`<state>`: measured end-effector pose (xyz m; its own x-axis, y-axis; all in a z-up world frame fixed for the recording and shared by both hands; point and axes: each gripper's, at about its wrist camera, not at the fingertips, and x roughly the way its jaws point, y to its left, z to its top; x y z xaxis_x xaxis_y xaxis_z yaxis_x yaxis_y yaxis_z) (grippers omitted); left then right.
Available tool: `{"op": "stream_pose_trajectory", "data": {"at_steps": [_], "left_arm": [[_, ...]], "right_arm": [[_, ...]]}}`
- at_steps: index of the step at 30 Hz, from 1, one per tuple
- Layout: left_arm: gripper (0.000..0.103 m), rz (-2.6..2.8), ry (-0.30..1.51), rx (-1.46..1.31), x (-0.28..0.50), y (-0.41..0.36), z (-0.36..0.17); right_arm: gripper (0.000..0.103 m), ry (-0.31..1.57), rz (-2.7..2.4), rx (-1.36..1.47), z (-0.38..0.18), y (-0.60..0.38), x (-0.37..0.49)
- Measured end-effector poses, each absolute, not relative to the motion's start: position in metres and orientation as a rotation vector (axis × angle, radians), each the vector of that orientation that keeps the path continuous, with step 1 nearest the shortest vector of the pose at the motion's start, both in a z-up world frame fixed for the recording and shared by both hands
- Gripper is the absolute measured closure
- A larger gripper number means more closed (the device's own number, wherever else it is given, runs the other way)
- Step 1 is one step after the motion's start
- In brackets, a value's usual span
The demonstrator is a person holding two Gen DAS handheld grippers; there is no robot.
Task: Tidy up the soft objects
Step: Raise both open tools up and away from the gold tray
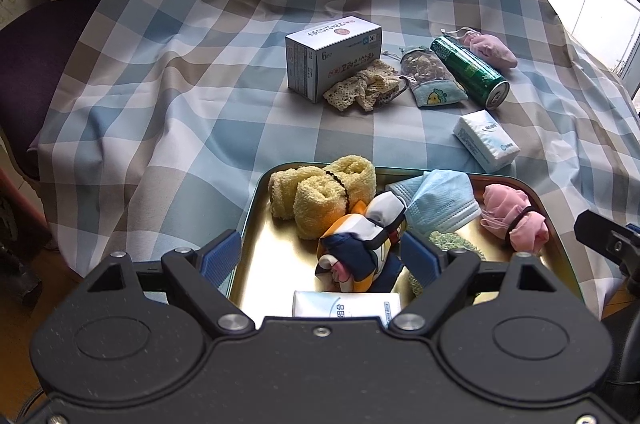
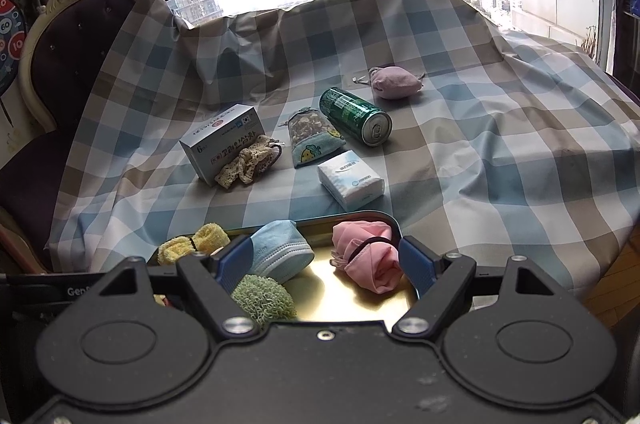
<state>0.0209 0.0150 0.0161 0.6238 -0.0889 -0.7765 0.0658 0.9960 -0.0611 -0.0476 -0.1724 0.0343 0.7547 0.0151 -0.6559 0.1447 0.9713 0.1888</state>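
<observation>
A shallow gold metal tray (image 1: 248,224) with rounded corners and a glossy floor sits at the near edge of a checked blue, beige and white cloth (image 1: 180,83) that lies in soft wrinkles. Inside it, at ten o'clock, is a rolled yellow terry towel (image 1: 320,195) bound by a dark band; at the centre a bundled printed fabric (image 1: 360,244) in navy, white and orange; toward one o'clock a pleated blue face mask (image 1: 436,203); at three o'clock a pink cloth (image 1: 512,220) cinched by a black hair tie. A green knitted pad (image 2: 260,298) is half hidden behind a finger, and a white tissue pack (image 1: 344,306) at six o'clock is cut off by the gripper body.

Beyond the tray, at twelve o'clock, lie a rigid white carton (image 1: 332,55), a cream lace piece (image 1: 364,87), a mesh pouch (image 1: 432,75), a green can (image 1: 468,71) on its side, a pink drawstring pouch (image 1: 488,49) and another tissue pack (image 1: 486,139).

The left gripper (image 1: 320,260) and right gripper (image 2: 320,264) hover over the tray with jaws apart, grasping nothing.
</observation>
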Motion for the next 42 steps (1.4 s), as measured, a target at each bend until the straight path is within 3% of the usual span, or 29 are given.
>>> {"op": "stream_pose_trajectory", "data": {"at_steps": [42], "left_arm": [[0.017, -0.044, 0.843, 0.091, 0.071, -0.002, 0.011]], "right_arm": [[0.023, 0.862, -0.079, 0.181, 0.000, -0.173, 0.032]]}}
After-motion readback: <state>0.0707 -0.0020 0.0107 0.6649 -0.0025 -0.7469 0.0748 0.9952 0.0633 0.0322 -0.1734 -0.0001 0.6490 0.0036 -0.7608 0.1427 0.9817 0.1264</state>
